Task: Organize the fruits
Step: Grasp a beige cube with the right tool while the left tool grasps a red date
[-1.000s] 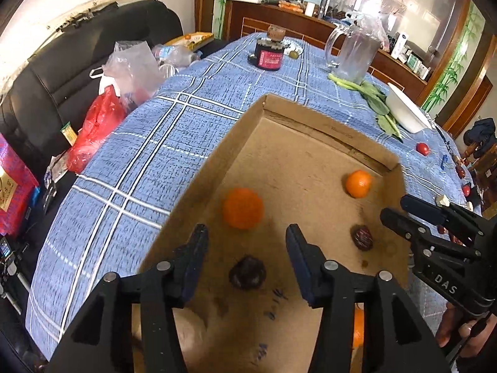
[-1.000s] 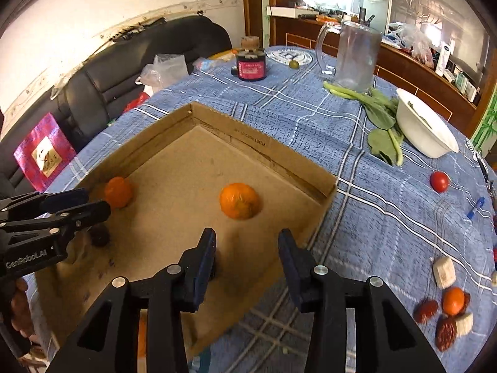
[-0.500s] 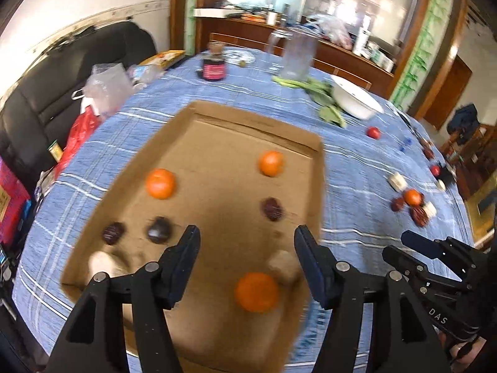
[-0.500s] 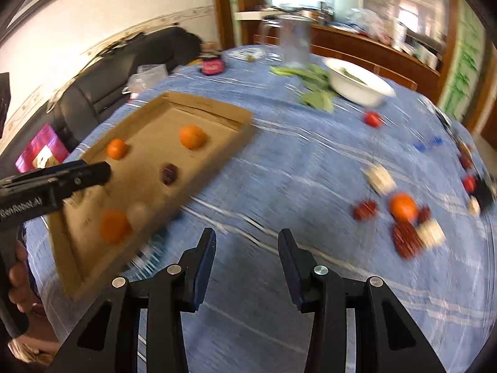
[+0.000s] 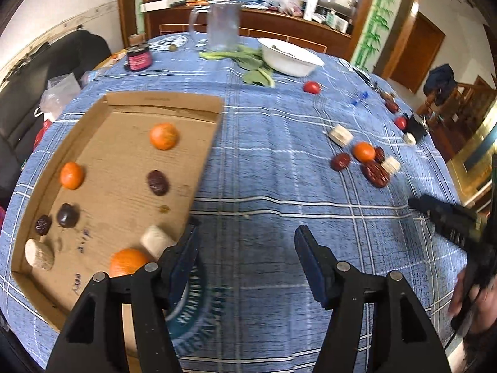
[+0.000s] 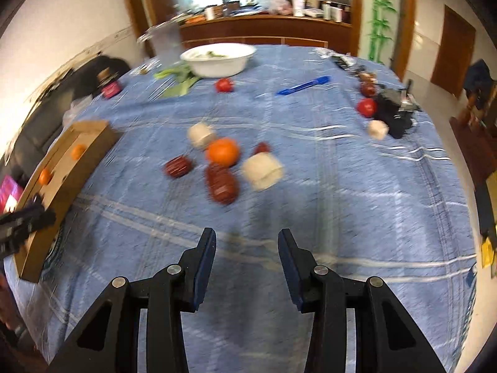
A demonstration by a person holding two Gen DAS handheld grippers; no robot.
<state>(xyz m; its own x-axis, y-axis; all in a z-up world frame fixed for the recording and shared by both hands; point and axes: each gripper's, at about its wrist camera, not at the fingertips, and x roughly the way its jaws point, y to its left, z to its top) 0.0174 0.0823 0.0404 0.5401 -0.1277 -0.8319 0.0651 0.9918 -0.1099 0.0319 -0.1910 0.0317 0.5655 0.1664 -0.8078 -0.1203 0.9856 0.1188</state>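
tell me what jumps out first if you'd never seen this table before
The shallow cardboard box at the left of the blue checked tablecloth stands out, holding oranges, dark dates and pale chunks. To the right, loose on the cloth, sits a small cluster: one orange ringed by dates and pale chunks. Both the left gripper and the right gripper hang open and empty over bare cloth.
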